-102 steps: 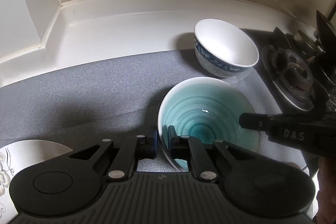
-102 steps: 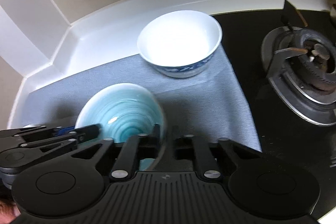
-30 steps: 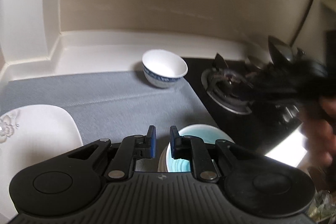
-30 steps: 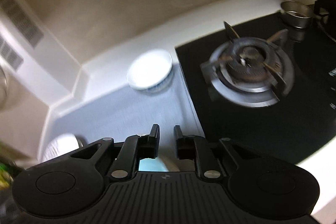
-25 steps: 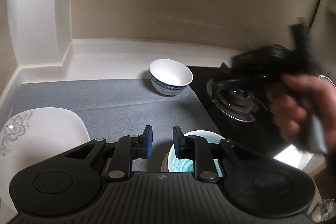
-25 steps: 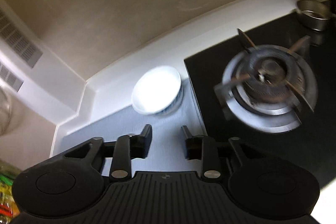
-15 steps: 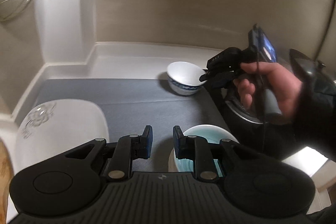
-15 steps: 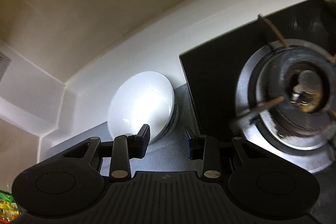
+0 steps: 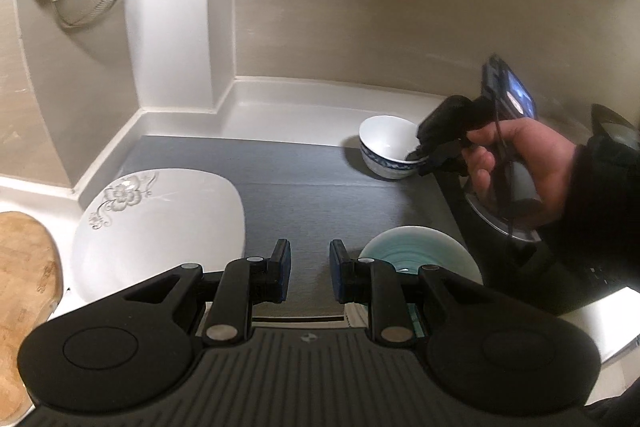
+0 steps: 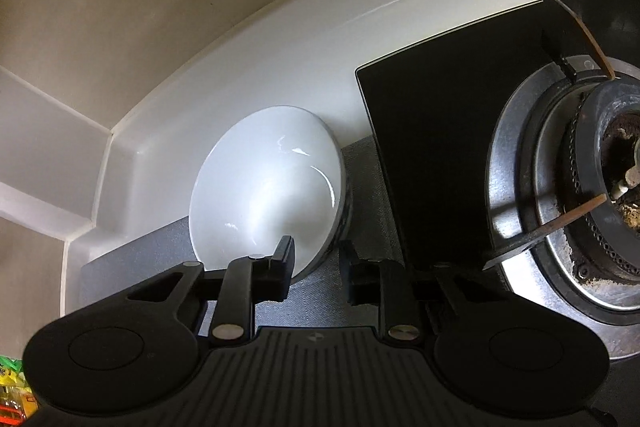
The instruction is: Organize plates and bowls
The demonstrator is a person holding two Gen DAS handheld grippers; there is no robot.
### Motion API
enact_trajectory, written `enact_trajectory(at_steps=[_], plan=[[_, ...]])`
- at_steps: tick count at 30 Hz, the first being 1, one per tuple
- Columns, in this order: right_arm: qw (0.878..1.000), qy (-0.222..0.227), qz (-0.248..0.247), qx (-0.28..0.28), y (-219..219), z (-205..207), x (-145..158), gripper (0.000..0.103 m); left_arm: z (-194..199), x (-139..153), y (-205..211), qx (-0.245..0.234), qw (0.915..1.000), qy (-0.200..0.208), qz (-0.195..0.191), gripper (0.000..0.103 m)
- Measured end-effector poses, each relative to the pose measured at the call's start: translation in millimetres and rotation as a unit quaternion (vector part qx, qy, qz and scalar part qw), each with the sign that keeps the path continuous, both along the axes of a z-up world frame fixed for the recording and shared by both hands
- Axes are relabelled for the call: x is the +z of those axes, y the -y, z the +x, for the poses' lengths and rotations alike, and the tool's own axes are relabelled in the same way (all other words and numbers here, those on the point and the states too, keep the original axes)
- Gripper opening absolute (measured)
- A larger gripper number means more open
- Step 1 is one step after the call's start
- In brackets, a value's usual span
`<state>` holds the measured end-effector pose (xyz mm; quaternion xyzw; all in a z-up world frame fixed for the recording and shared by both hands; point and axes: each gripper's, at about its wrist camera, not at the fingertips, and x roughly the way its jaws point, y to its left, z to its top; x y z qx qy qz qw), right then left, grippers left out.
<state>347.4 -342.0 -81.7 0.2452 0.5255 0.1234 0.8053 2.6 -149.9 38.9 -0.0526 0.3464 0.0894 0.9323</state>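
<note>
R gripper at white bowl rim; L gripper empty, teal bowl beside.

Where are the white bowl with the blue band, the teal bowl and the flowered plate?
white bowl (image 10: 264, 187): right wrist view, its inside.
teal bowl (image 9: 420, 251): left wrist view, its ringed inside.
flowered plate (image 9: 168, 227): left wrist view, its bare white middle.

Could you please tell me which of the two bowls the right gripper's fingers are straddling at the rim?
The white bowl with the blue band beside the stove; the right gripper is closing over its rim. The teal bowl sits apart, nearer the left gripper.
</note>
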Motion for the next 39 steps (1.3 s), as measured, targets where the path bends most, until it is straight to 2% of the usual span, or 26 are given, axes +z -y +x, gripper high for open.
enact_trajectory(at_steps=[9,16,20,26,31,39], plan=[[0.999,-0.026,0.016,0.032,-5.9,-3.4,0.1,0.018,4.7,-0.3,0.4,0.012,0.9999,0.000,0.004,0.023],[0.993,-0.048,0.029,0.103,-24.8,-16.2,1.8,0.017,9.4,-3.2,0.7,0.014,0.9999,-0.004,0.001,0.023],[0.988,-0.051,0.024,0.146,-35.4,-26.5,4.7,0.017,15.0,-7.3,-4.5,0.039,0.9989,-0.025,0.002,0.025],[0.976,-0.045,0.008,0.211,-51.0,-41.2,11.9,0.017,22.1,-14.3,-13.7,0.073,0.9956,-0.059,0.000,0.025],[0.970,-0.032,-0.009,0.241,-55.1,-51.5,15.0,0.019,26.0,-15.1,-14.8,0.077,0.9950,-0.063,0.001,0.026],[0.969,0.001,-0.029,0.246,-56.1,-57.4,23.5,0.021,24.7,-15.3,-9.8,0.080,0.9949,-0.062,0.006,0.028]])
